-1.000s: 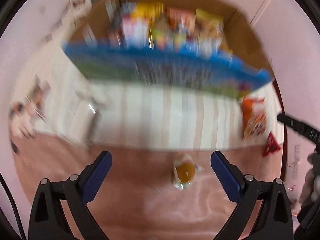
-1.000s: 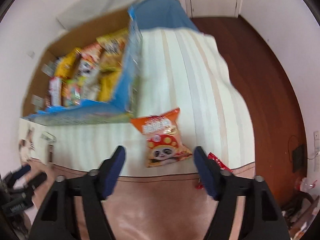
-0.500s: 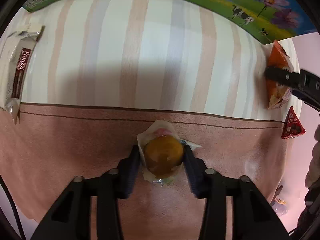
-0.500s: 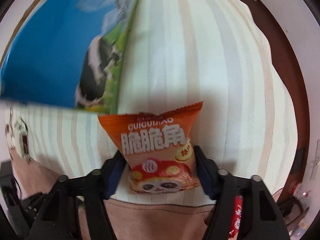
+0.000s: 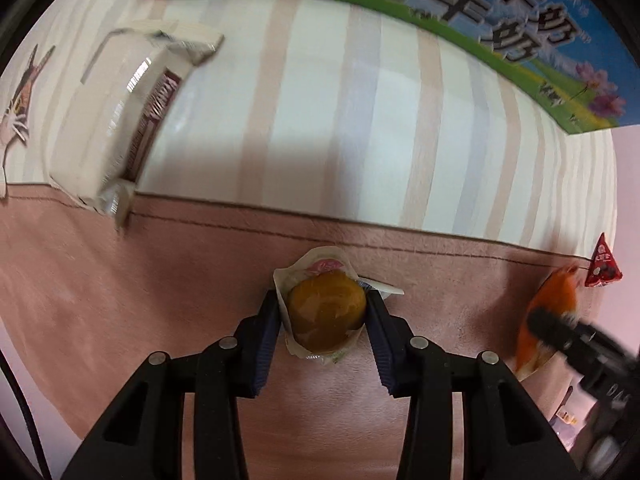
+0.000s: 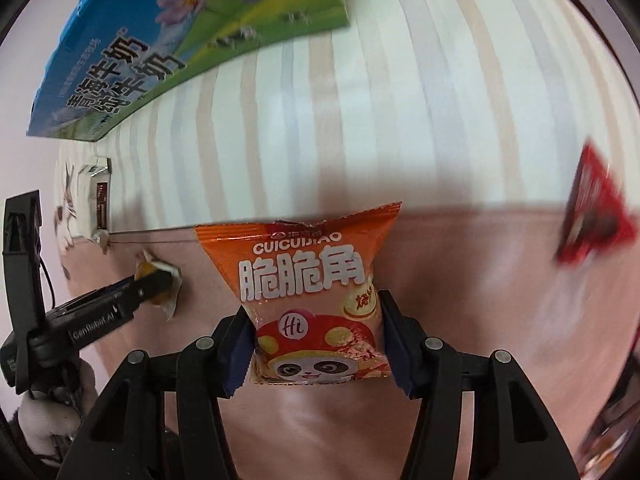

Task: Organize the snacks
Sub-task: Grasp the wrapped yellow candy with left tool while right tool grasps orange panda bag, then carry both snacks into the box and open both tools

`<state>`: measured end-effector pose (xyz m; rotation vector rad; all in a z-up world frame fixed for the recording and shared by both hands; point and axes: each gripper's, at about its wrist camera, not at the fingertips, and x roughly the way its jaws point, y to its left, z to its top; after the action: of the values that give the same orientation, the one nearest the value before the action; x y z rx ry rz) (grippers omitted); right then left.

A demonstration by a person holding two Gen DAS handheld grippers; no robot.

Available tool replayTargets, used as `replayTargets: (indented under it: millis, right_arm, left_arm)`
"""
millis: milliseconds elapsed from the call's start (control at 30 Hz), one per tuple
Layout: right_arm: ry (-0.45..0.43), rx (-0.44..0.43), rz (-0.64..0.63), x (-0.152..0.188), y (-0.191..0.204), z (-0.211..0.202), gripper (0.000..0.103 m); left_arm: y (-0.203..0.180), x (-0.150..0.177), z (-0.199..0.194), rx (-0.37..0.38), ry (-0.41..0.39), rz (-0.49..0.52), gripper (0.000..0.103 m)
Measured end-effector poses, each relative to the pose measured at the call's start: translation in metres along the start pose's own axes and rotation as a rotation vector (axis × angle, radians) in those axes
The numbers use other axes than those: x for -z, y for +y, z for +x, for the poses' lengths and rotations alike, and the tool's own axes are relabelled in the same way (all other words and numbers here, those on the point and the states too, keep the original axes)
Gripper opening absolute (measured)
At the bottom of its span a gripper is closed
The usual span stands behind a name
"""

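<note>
My left gripper (image 5: 322,312) is shut on a small wrapped orange cake (image 5: 326,314), held just over the pink bedspread (image 5: 120,280). My right gripper (image 6: 316,332) is shut on an orange panda chip bag (image 6: 308,292), lifted above the bedspread (image 6: 480,280). The left gripper and its cake (image 6: 154,274) also show at the left of the right wrist view. The chip bag (image 5: 548,312) shows at the right of the left wrist view. The blue and green milk carton box (image 5: 440,20) stands at the back; it also shows in the right wrist view (image 6: 180,40).
A white wrapped snack (image 5: 116,128) lies on the striped sheet (image 5: 360,128) at the left. A small red triangular packet (image 5: 604,262) lies near the right edge; it is blurred in the right wrist view (image 6: 596,220).
Both grippers came down and closed, the left on the cake and the right on the chip bag. Since half a second ago both have lifted their snacks and drawn back over the pink bedspread.
</note>
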<state>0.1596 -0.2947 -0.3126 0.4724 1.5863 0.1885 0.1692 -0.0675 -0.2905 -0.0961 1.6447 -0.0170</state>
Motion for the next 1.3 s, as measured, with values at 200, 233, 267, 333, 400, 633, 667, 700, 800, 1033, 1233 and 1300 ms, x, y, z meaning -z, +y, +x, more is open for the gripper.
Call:
replayTargets:
  millis: [200,233,267,333,400,633,667,700,800,1033,1233,1300]
  right_arm:
    - [-0.061,-0.042,0.051,0.018,0.023,-0.012,0.057]
    - [-0.078,-0.049,0.052,0.017,0.026,-0.02,0.057]
    - [-0.087,-0.047,0.041,0.017,0.03,-0.028,0.057]
    - [-0.126,-0.068,0.035,0.015,0.038,-0.047,0.057]
    - [-0.166,-0.102,0.03,0.01,0.048,-0.071,0.057]
    - [-0.333,-0.167,-0.014,-0.03,0.076,-0.162,0.057]
    - [-0.354,-0.16,-0.026,-0.039,0.081,-0.172,0.057]
    - [-0.373,-0.148,-0.038,-0.051,0.084,-0.183,0.057]
    - [-0.415,-0.096,-0.059,-0.089,0.092,-0.199,0.057]
    - [-0.387,0.047,-0.039,-0.183,0.107,-0.177,0.057]
    - [-0.352,0.111,0.015,-0.217,0.098,-0.15,0.057]
    - [-0.349,0.128,0.038,-0.228,0.092,-0.142,0.065]
  left_arm:
    - [-0.004,0.003,-0.038,0.054,-0.069,0.064,0.039]
    - [-0.008,0.005,-0.049,0.071,-0.086,0.075,0.039]
    - [-0.01,0.006,-0.058,0.086,-0.098,0.084,0.039]
    - [-0.017,0.007,-0.081,0.124,-0.126,0.104,0.039]
    - [-0.024,0.0,-0.106,0.17,-0.154,0.122,0.039]
    - [-0.042,-0.053,-0.193,0.279,-0.251,0.189,0.039]
    - [-0.043,-0.062,-0.202,0.277,-0.269,0.193,0.039]
    - [-0.044,-0.075,-0.209,0.27,-0.284,0.199,0.039]
    - [-0.047,-0.118,-0.222,0.227,-0.326,0.199,0.039]
    - [-0.054,-0.211,-0.188,0.166,-0.248,0.188,0.039]
    - [-0.057,-0.264,-0.135,0.09,-0.132,0.2,0.04]
    - [-0.055,-0.273,-0.12,0.07,-0.072,0.185,0.04]
